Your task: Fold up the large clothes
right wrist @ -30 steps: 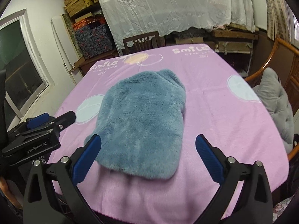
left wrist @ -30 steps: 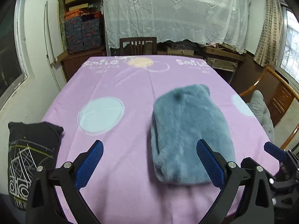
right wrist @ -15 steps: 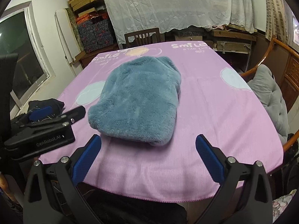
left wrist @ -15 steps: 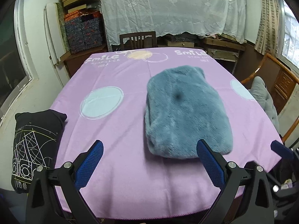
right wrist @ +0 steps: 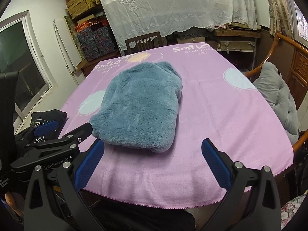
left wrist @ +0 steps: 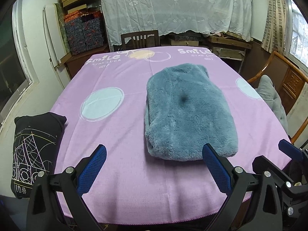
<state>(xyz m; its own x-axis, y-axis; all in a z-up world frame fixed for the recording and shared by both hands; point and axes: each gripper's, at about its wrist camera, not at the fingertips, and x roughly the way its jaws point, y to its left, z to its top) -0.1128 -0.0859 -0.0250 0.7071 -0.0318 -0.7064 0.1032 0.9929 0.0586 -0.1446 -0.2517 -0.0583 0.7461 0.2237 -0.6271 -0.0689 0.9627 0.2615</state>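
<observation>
The folded fleece garment (left wrist: 189,115) is a dusty teal-blue all over, with one small dark spot near its middle. The tablecloth (left wrist: 125,165) under it is lilac-pink, patterned with large pale blue circles outlined in white; along its far edge run white "Smile" lettering and a peach circle crossed by white rings. By the left edge, a black garment (left wrist: 36,144) carries a print of thin white and yellow lines. The left gripper (left wrist: 154,165) and the right gripper (right wrist: 153,160) are black with bright blue textured pads. A grey quilted cushion (right wrist: 277,100) sits off the right edge. The back curtain (left wrist: 173,5) is white lace.
</observation>
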